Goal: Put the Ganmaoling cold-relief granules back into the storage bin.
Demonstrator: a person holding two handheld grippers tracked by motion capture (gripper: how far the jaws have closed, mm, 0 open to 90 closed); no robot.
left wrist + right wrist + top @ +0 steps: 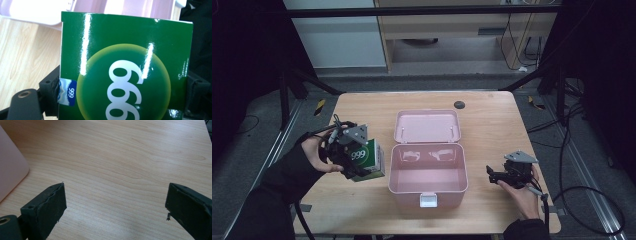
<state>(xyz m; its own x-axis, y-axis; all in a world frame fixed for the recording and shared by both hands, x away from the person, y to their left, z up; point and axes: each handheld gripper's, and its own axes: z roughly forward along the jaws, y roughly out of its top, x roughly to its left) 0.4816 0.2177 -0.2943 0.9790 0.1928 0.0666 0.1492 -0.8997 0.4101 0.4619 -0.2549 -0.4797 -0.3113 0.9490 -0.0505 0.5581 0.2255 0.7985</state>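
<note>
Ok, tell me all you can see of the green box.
The green box is a glossy carton printed with a white 999 in a yellow-edged circle and a small blue 999 label at one edge. The left hand-held gripper is shut on its sides and holds it off the table, tilted, left of the open pink case.

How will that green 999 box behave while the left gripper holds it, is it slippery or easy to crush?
The green 999 box has a glossy, glare-streaked face, so it may slip between the left gripper jaws. It looks like thin cardboard, probably light and crushable if squeezed hard. Its flat sides shouldn't roll.
</note>
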